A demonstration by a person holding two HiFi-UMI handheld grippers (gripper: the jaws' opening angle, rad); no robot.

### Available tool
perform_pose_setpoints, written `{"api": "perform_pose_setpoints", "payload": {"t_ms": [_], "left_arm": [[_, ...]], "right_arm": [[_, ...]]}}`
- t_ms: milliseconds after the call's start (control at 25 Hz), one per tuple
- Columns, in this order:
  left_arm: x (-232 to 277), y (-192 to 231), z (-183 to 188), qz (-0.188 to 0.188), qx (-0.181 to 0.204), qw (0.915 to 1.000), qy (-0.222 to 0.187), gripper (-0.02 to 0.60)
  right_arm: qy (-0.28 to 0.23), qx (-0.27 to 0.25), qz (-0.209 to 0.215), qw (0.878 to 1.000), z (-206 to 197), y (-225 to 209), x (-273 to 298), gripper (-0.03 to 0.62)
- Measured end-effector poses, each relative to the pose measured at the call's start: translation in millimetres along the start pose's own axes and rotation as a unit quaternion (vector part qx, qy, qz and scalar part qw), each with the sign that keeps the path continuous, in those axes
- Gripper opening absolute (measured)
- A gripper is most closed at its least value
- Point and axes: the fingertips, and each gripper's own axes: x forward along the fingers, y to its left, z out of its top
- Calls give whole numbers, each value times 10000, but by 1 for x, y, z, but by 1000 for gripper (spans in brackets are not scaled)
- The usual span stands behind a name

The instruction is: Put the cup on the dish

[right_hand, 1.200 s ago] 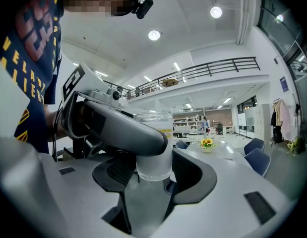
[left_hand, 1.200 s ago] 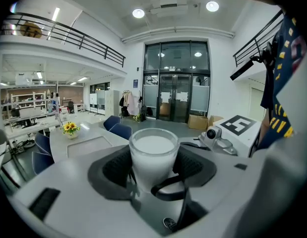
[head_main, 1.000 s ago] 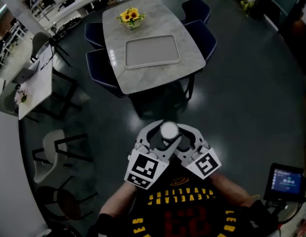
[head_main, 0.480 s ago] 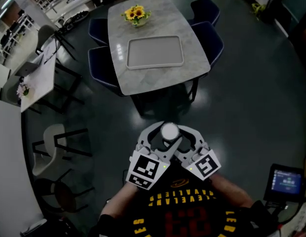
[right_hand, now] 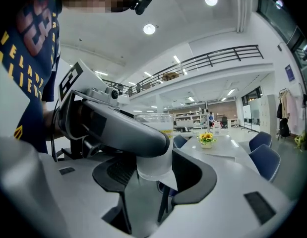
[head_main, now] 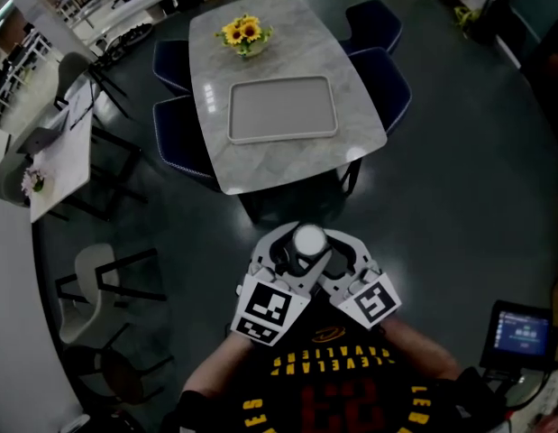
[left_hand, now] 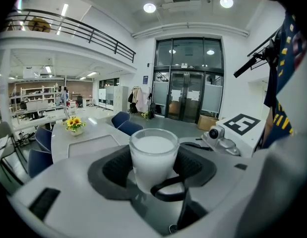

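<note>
A white frosted cup (head_main: 308, 239) is held in mid-air in front of my chest, above the dark floor. My left gripper (head_main: 295, 249) and my right gripper (head_main: 322, 249) both close around it from either side. In the left gripper view the cup (left_hand: 153, 155) stands upright between the dark pads (left_hand: 113, 167). In the right gripper view the cup (right_hand: 154, 143) is partly hidden by the left gripper's finger. A grey rectangular tray (head_main: 281, 109) lies bare on the marble table (head_main: 215, 142) ahead.
A vase of yellow flowers (head_main: 242, 32) stands at the table's far end. Dark blue chairs (head_main: 384, 70) line both long sides. A white side table (head_main: 58, 156) and more chairs (head_main: 103, 273) stand to the left. A small screen (head_main: 522, 332) sits at lower right.
The table and tray have drifted slightly lower in the head view. Both grippers keep the same hold on the cup in front of the body.
</note>
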Motion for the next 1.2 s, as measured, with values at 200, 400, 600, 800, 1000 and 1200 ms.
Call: {"api": "perform_pose_setpoints", "payload": {"t_ms": [200,400,600,800,1000,1200], "left_arm": [[13,40,18,-187,179,9996,-98,264],[25,79,33,-380,359,9984,-212,264],[31,113,39,-586,374,9972,-280,264],[31,145,38,-713,373,9964,-279,264],[32,166,39,-779,377,9958,-304,264],[34,174,36,-811,308,9958,-300,264]], "right_arm": [[-54,-123,-261,9996,15,-27,37,233],[-48,-156,-513,9985,27,-50,74,235],[106,-128,-723,9972,29,-65,106,233],[236,-135,-827,9962,30,-70,137,233],[282,-133,-877,9957,32,-75,158,233],[361,-115,-861,9956,29,-77,166,234]]}}
